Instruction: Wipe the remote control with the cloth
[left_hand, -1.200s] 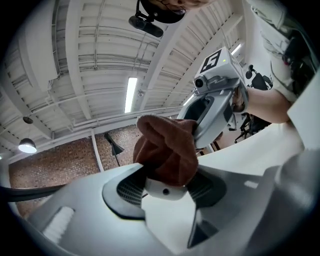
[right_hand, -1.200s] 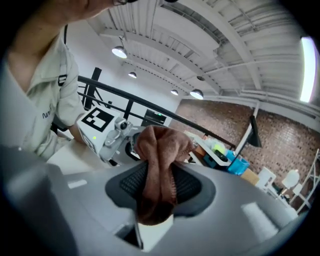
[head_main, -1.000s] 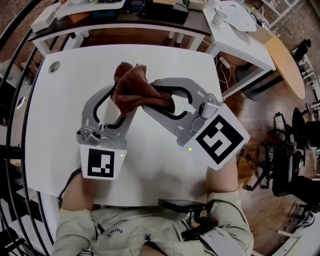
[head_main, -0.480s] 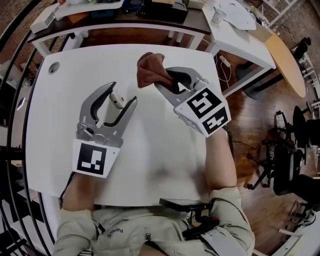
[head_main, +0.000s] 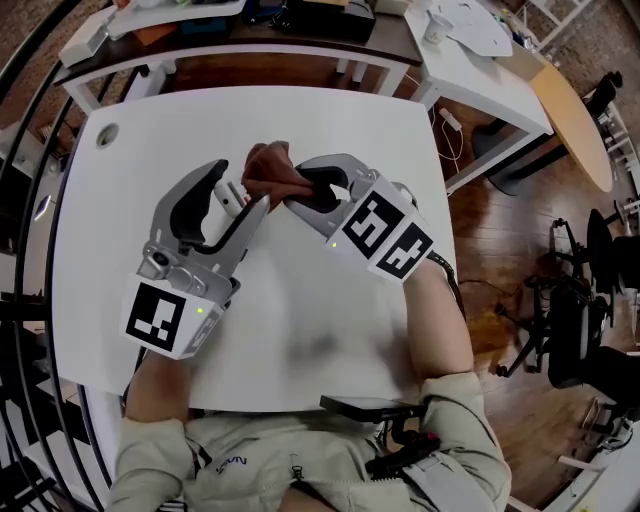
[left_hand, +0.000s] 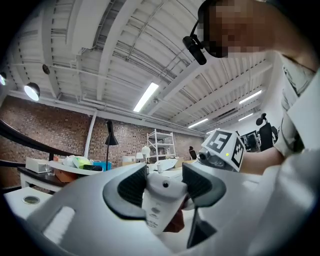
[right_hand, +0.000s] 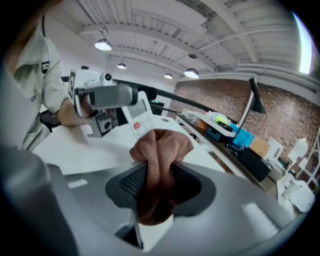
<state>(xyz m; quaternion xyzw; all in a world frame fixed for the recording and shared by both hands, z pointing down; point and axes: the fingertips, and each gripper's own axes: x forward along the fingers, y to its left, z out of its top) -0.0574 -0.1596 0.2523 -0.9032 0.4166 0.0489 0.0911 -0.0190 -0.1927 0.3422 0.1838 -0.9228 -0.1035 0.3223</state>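
The left gripper (left_hand: 164, 186) clamps the white remote control (left_hand: 159, 202) over the table (head_main: 300, 330); the right gripper (right_hand: 159, 176) pinches the brown cloth (right_hand: 162, 147), bunched just beside the remote's far end, perhaps touching it.

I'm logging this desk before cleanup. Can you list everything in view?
Table: one, white, beneath both grippers.
Remote control: one, white, clamped in the left hand-held gripper.
Cloth: one, brown, bunched in the right hand-held gripper, right by the remote.
Cable grommet: one, grey, table's far left corner.
Side table: one, white, far right.
Round tabletop: one, tan wood, right.
Office chair: one, black, on the wood floor at right.
Hand-held grippers: two, grey with black-and-white marker cubes, mid-table.
Forearms: two, beige sleeves, near edge.
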